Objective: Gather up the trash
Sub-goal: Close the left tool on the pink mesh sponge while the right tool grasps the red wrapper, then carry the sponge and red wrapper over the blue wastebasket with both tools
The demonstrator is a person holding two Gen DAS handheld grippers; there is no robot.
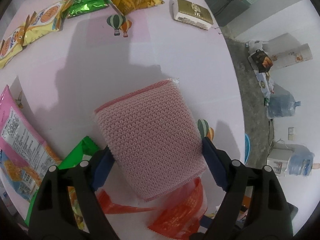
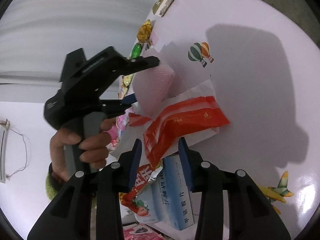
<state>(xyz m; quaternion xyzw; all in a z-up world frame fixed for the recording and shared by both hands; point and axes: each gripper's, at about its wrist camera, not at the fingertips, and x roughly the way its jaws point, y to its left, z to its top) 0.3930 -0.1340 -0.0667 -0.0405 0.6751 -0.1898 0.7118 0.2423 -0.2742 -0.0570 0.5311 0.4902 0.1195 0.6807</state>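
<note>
The red wrapper (image 2: 186, 116) lies crumpled on a sheet of white paper (image 2: 200, 92). Its near end reaches in between the two pads of the right tongs (image 2: 160, 156). These tongs are partly spread. A pad stands on each side of the wrapper's tail, and a sliver of gap shows at the left pad, so I judge that they are not yet pinching it.

The step in hand looks like taking that wrapper. To do it well, push the tongs a little further forward so the pads meet over the bunched, thicker part rather than the thin torn tail. Keep the tips just off the paper so the sheet is not caught along with the wrapper. Squeeze firmly, because slick film slides out of a light grip, then lift straight up.

Just beyond the right tongs and to their left, the left tongs (image 1: 158, 154) are clamped across a pink mesh sponge (image 1: 150, 140), with one pad on each flank and the jaws wide because the sponge is wide. A hand (image 2: 80, 146) grips their handle. The sponge hangs close above the wrapper's far end, so hold it clear during the lift.

Under the right tongs sits a blue-and-white carton (image 2: 174, 196) among other packets, and the pale surface (image 2: 260, 80) stretches away to their right.
</note>
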